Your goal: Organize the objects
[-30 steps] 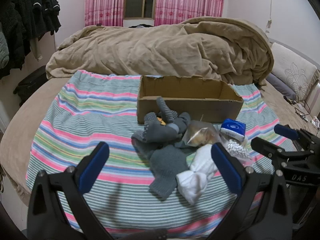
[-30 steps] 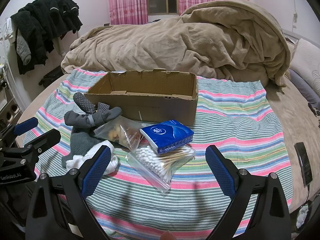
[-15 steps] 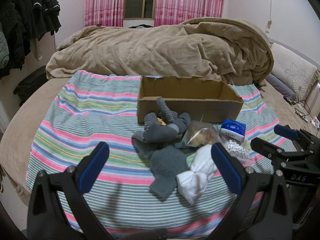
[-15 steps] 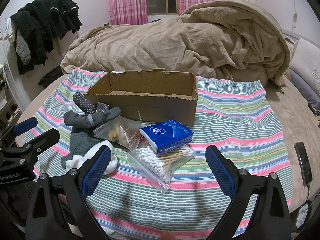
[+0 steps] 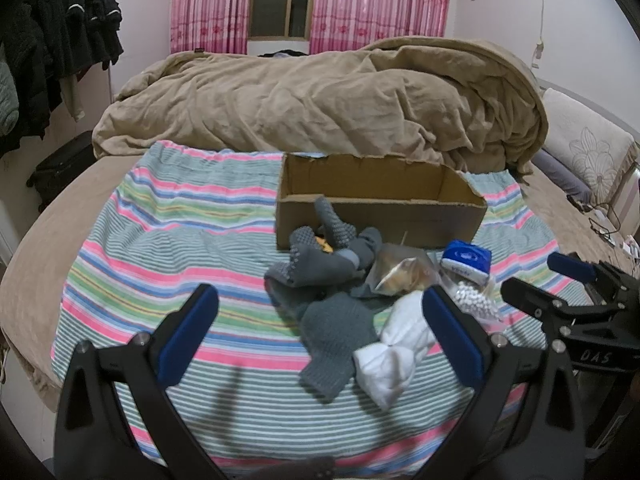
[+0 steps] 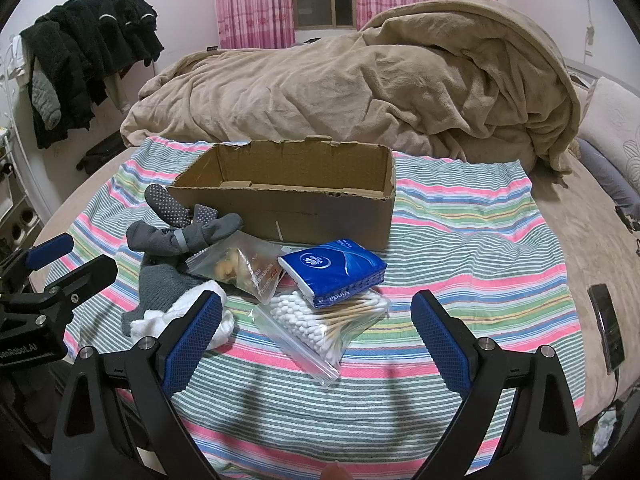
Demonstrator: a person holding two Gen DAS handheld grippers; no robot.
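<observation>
Ahead of my left gripper [image 5: 320,328], jaws wide & empty, grey knit socks [image 5: 334,336] overlap a white rolled sock [image 5: 394,354]; could snag both. Right gripper [image 6: 318,334], also wide, faces slippery clear cotton-swab bag [image 6: 320,320] under blue tissue pack [image 6: 332,270], w/ open brown cardboard box [image 6: 304,208] beyond.

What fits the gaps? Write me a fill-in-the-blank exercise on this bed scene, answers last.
1. The cardboard box holds ____ so far.
2. The blue tissue pack lies on a bag of cotton ____.
3. The right gripper and the left gripper both have their jaws ____.
4. The rolled sock nearest the left gripper is ____.

Answers: nothing; swabs; open; white
</observation>
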